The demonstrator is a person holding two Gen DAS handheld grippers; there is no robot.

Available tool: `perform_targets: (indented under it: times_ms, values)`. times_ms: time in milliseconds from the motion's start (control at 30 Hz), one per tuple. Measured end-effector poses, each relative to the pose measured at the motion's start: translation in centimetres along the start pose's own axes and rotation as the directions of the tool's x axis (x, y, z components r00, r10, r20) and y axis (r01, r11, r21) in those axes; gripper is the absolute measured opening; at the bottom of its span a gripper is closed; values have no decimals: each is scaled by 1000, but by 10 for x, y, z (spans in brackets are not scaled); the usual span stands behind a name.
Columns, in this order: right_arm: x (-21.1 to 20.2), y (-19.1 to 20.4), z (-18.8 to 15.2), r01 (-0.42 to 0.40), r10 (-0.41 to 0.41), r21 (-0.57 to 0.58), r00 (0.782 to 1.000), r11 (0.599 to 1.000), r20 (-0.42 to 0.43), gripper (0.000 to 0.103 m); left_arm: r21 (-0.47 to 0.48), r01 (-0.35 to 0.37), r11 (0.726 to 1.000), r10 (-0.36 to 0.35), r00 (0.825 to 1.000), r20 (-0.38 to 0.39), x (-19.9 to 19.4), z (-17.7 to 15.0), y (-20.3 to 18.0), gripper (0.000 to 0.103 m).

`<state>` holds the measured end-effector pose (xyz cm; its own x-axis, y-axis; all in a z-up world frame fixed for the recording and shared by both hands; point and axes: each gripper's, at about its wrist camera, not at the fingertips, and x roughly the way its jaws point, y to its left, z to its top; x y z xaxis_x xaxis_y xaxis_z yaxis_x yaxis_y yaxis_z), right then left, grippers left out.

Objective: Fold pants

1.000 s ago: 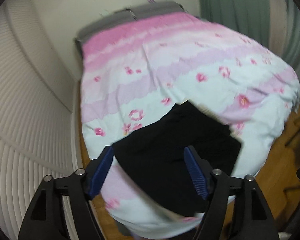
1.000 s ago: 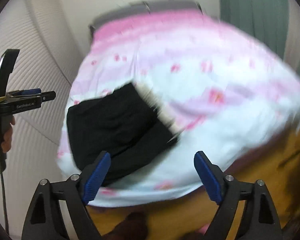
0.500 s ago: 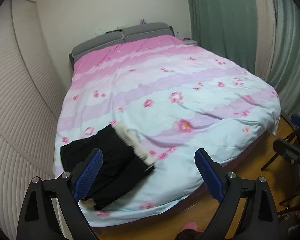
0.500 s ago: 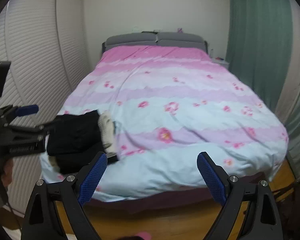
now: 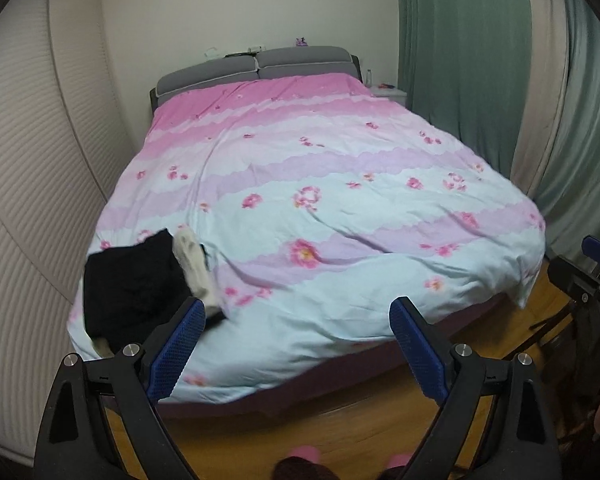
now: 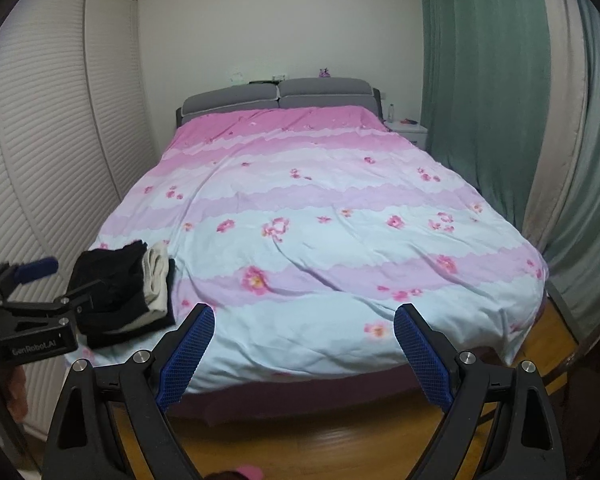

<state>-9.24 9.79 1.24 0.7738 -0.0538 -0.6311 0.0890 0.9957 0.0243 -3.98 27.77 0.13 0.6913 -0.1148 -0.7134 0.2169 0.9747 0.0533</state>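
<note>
Both hand-held grippers had pulled back from the bed since a second earlier. Left hand-held gripper spread wide, pinching nothing, over the wooden floor at 6 o'clock. Right hand-held gripper likewise spread and empty. Folded black pants lay at 9 o'clock on the near left corner of the floral duvet, pale lining showing along their right edge. Grey headboard at 12 o'clock; green curtain at 2 o'clock.
</note>
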Motion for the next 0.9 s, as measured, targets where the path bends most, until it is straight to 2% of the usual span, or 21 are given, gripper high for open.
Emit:
perform_targets:
  times_ms: [233,400,600,900]
  values:
    - [-30,-80,-9,-50,50,-31,999,998,-8,92,-73,-34,997,35,999,17,-36,-17,-67,95]
    - [-53,-114,-18,-62,62,-61,998,996,3,92,-105,-49,993,53,998,40,-60,-23,-97,96]
    - [-72,-139,-22,-92,94,-75,995,993,20,92,-96,-80,992,88,993,80,-86,-24,-121,98]
    - [-87,-162,-24,-109,112,-60,992,992,51,92,-94,-83,992,92,991,99,-103,-25,-137,100]
